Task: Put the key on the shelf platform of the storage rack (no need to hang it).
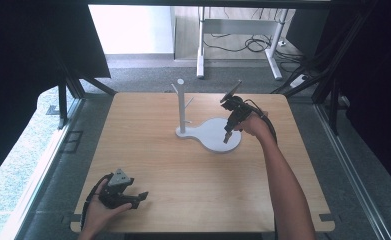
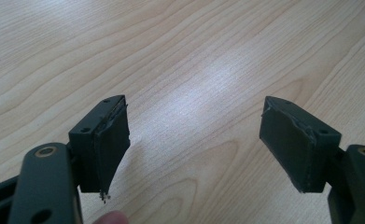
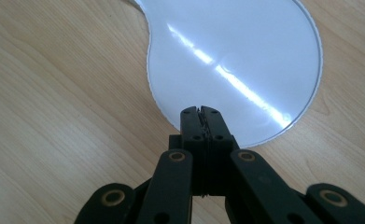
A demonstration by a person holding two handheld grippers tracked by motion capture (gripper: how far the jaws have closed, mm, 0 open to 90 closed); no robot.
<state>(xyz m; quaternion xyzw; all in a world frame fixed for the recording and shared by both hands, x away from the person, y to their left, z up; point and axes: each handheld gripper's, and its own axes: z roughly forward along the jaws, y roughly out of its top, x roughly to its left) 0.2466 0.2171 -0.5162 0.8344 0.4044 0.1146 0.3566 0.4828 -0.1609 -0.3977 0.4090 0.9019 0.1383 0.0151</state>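
A white stand (image 1: 181,105) with short pegs rises from a flat white base plate (image 1: 214,135) near the table's middle back. My right gripper (image 1: 227,139) points down over the round end of that plate, its jaws pressed together with nothing between them. In the right gripper view the shut tips (image 3: 202,112) hover just above the plate's near rim (image 3: 245,56). My left gripper (image 1: 140,197) rests low at the table's front left, held by a hand. In the left gripper view its jaws (image 2: 194,140) stand wide apart over bare wood, with nothing between them.
The wooden table (image 1: 183,175) has rounded front corners. Beyond its far edge a white desk frame (image 1: 238,40) and loose cables (image 1: 255,45) stand on the grey carpet. Dark frame posts (image 1: 63,105) flank both sides.
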